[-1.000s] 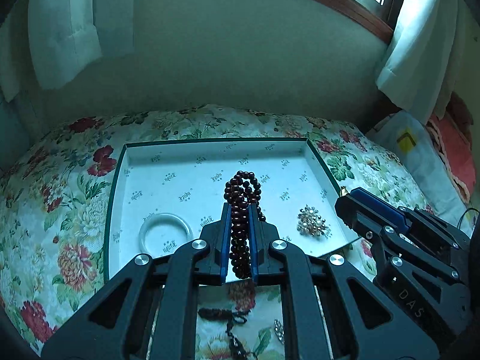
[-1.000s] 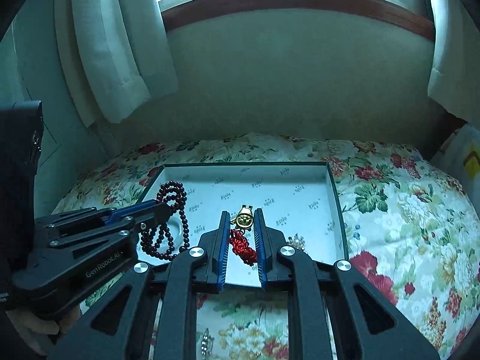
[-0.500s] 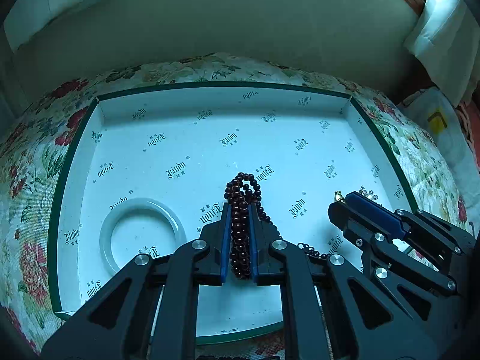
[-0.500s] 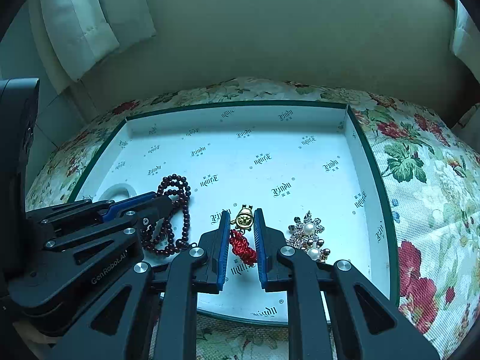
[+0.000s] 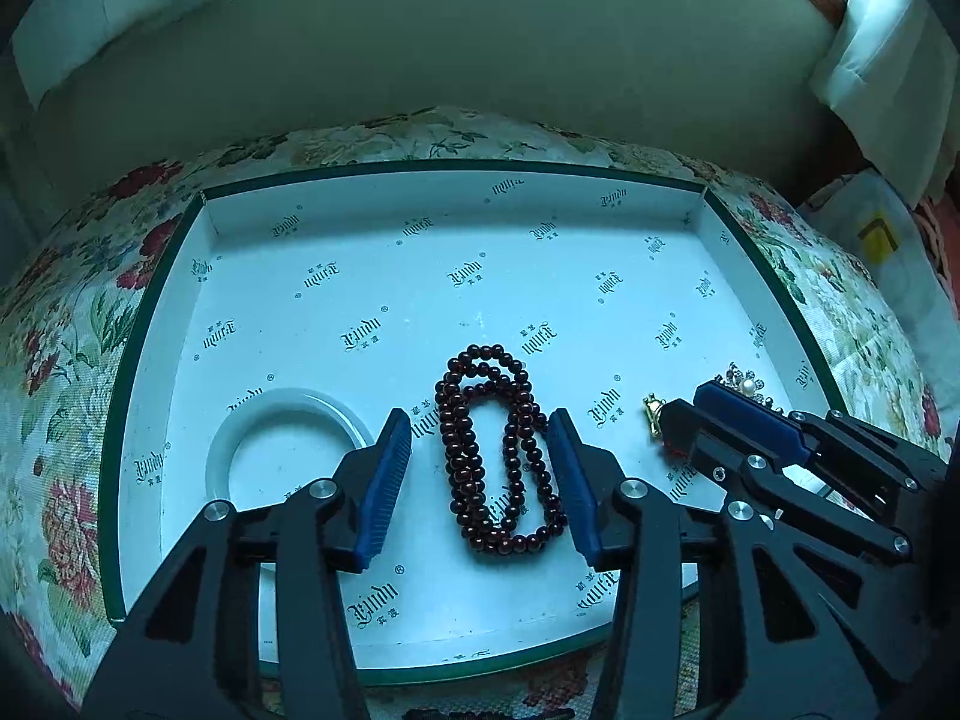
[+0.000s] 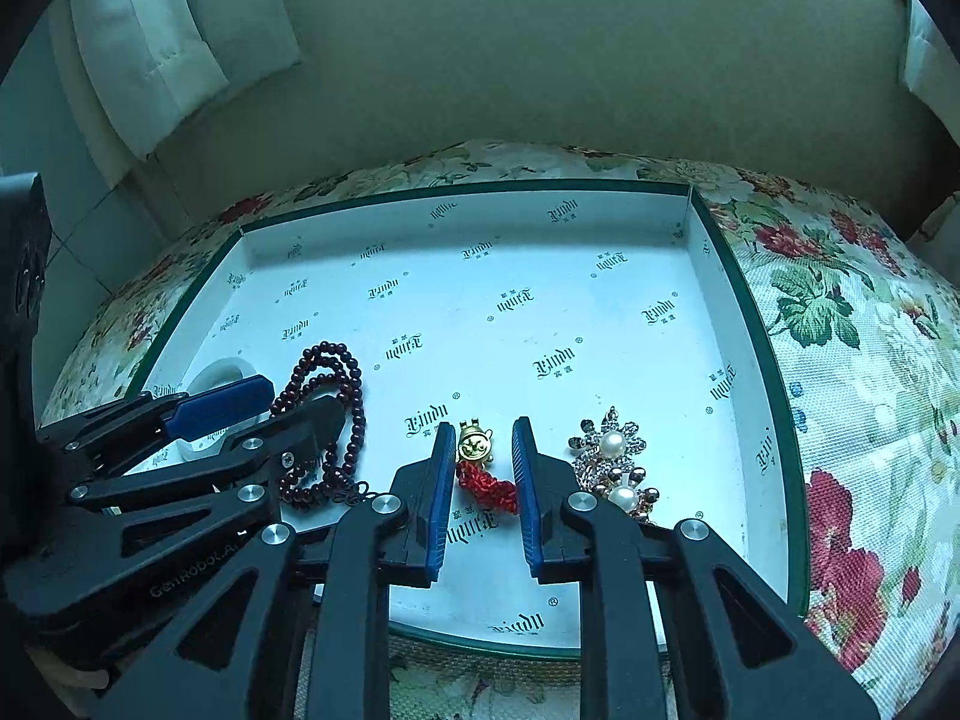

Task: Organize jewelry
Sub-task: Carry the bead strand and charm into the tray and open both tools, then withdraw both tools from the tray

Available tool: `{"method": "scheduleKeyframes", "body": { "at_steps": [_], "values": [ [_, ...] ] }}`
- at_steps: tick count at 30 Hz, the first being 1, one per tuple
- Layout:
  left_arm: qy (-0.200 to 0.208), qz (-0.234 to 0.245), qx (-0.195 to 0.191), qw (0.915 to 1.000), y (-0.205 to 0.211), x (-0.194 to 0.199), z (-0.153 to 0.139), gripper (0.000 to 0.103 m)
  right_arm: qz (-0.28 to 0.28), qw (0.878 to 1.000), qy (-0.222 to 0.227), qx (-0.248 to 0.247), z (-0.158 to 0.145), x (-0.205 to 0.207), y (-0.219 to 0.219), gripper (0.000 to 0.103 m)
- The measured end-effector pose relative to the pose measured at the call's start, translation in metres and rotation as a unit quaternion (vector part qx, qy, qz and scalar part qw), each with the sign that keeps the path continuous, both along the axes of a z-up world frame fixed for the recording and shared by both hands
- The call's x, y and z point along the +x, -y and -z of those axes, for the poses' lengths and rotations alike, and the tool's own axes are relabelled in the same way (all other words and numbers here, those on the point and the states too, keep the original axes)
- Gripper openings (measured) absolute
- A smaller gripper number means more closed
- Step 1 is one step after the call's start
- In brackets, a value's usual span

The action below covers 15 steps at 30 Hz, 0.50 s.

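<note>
Two close wrist views, shared tray point(image 5: 150, 324)

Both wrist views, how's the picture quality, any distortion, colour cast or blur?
Left wrist view: strong fisheye bend on the tray rim, blue-green cast, beads sharp. Right wrist view: same bend and cast, brooch crisp, dark corners.

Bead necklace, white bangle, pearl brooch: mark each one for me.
Bead necklace point(image 5: 498, 450), left wrist view, on its left strand of beads.
White bangle point(image 5: 288, 402), left wrist view, on its far rim.
Pearl brooch point(image 6: 612, 444), right wrist view, on its upper pearl.
</note>
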<state>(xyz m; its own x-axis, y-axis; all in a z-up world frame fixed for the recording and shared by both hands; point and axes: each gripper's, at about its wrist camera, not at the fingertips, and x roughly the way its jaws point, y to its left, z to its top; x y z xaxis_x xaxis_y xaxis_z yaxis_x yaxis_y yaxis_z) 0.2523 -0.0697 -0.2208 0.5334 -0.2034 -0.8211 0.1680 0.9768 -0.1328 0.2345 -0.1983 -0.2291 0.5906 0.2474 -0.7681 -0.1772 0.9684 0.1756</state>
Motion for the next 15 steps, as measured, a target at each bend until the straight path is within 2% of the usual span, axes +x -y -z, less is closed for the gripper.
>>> {"method": "scheduleKeyframes", "body": {
  "at_steps": [6,11,15],
  "values": [
    [0.01,-0.007,-0.006,0.9999,-0.007,-0.009,-0.016,0.058,0.012,1.0,0.022,0.005,-0.017,-0.012,0.008,0.041],
    [0.02,-0.011,-0.01,0.9997,-0.015,-0.028,-0.031,0.067,0.018,0.999,0.027,0.007,-0.03,-0.032,0.013,0.041],
    [0.022,-0.016,-0.013,0.9996,-0.023,-0.046,-0.039,0.069,0.023,0.999,0.028,0.007,-0.037,-0.051,0.018,0.041]
  ]
}}
